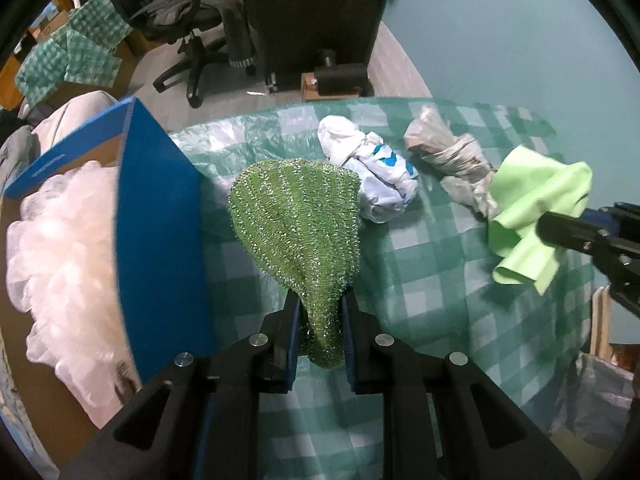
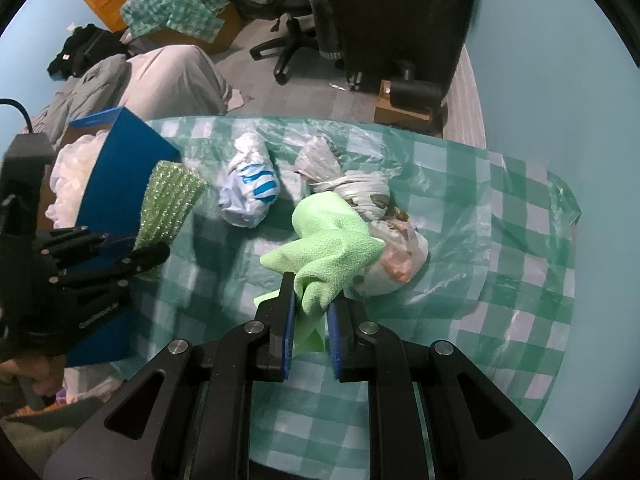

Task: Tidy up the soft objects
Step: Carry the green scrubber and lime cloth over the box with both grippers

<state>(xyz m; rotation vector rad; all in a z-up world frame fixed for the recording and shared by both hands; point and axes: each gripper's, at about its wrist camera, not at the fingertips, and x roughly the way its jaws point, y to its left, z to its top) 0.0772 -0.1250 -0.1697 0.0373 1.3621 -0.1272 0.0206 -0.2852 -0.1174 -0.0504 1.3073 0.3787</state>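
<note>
My left gripper (image 1: 320, 300) is shut on a sparkly green knitted scrubber cloth (image 1: 300, 216) and holds it above the checked table, just right of the blue box (image 1: 160, 232). It also shows in the right wrist view (image 2: 168, 204). My right gripper (image 2: 312, 284) is shut on a light green fleece cloth (image 2: 332, 244), lifted over the table; the cloth also shows in the left wrist view (image 1: 532, 208). A white-and-blue plastic bag bundle (image 1: 376, 176) (image 2: 252, 188) and a grey knotted plastic bag bundle (image 1: 448, 152) (image 2: 360, 196) lie on the table.
The blue box holds white fluffy plastic material (image 1: 60, 248). The table wears a green checked cloth (image 1: 440, 300) under clear plastic. An office chair (image 1: 196, 32), a dark cabinet (image 1: 312, 20) and cardboard boxes stand on the floor beyond.
</note>
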